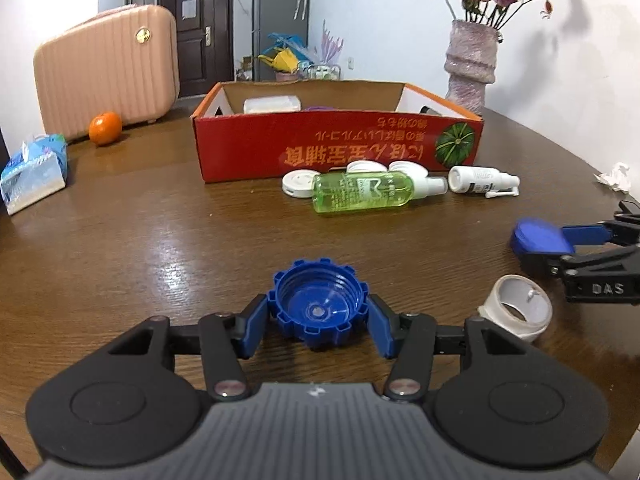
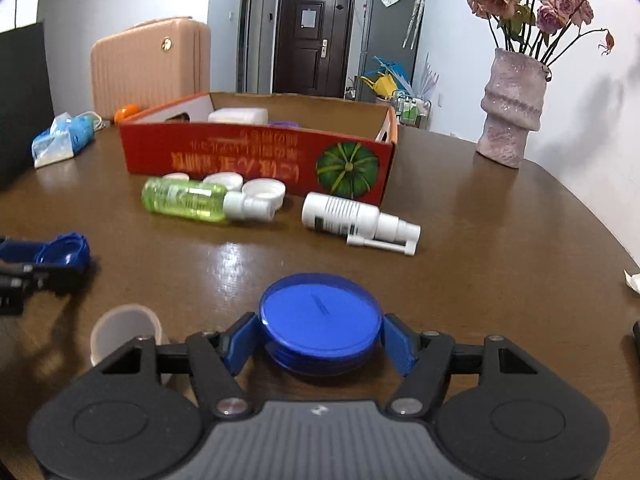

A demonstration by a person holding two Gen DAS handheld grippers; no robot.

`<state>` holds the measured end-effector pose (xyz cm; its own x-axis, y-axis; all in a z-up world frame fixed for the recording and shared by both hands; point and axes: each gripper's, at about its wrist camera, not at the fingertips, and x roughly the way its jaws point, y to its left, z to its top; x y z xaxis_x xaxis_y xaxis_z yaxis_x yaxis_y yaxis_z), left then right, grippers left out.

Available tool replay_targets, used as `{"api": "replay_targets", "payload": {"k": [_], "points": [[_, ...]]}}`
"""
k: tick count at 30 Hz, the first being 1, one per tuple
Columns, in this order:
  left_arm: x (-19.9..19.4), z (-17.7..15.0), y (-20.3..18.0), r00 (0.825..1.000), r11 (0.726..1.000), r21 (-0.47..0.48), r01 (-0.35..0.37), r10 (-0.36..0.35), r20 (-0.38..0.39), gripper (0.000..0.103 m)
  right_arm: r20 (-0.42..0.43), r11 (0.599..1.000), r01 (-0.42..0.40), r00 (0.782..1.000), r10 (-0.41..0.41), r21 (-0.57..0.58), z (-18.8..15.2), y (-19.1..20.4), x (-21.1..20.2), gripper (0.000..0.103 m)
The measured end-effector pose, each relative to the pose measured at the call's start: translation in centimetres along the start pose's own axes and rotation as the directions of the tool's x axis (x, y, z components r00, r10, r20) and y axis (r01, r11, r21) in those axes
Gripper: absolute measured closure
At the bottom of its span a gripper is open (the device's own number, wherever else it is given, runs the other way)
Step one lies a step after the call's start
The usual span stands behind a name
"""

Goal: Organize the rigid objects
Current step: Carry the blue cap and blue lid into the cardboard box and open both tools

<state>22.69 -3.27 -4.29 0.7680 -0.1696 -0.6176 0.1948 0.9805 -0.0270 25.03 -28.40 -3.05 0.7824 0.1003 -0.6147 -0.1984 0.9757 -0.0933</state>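
Right now both grippers loaded: left gripper (image 1: 318, 312) clamps toothed blue cap (image 1: 319, 305), right gripper (image 2: 320, 336) clamps blue lid (image 2: 319, 316). Red box (image 1: 336, 146) dead ahead across bench (image 1: 160, 240); left sits nearer.

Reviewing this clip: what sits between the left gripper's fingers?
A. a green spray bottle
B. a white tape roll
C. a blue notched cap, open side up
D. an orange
C: in the left wrist view the blue notched cap sits open side up between the fingers of the left gripper, while the green spray bottle, tape roll and orange lie elsewhere on the table.
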Motion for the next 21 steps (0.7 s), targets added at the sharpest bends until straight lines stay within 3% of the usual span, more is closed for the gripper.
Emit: {"api": "replay_targets", "payload": {"k": [5,6,8,14,18,21], "points": [[0.1,0.2,0.3,1.000,1.000,-0.013,-0.008,0.008,0.004,0.048,0.031,0.999,-0.023,0.999,0.022,0.030,0.2,-0.8,-0.3,0.027],[0.2,0.3,0.3,1.000,1.000,-0.020,-0.013,0.014,0.006,0.048,0.029,0.999,-0.028,0.999,0.027,0.034,0.2,-1.0,-0.1,0.027],[0.1,0.3,0.3,1.000,0.999,-0.028,-0.023,0.023,0.006,0.050,0.023,0.999,-0.030,0.999,0.029,0.041,0.1,-1.0,0.3,0.038],[-1.2,0.9,-0.1,0.998,1.000,-0.012,-0.021,0.022,0.055,0.050,0.050,0.996,-0.056,0.997,0.053,0.072,0.2,-1.2,-0.5,0.038],[-1.3,4.1,-0.4,0.994,0.999,0.000,0.049,-0.048,0.095,0.050,0.104,0.995,-0.073,0.992,0.066,0.065,1.9,-1.6,-1.4,0.038],[0.2,8.5,-0.4,0.981,0.987,-0.004,0.158,-0.156,0.112,0.050,0.155,0.996,-0.083,0.985,0.079,0.024,5.1,-2.1,-1.2,0.038]]}}
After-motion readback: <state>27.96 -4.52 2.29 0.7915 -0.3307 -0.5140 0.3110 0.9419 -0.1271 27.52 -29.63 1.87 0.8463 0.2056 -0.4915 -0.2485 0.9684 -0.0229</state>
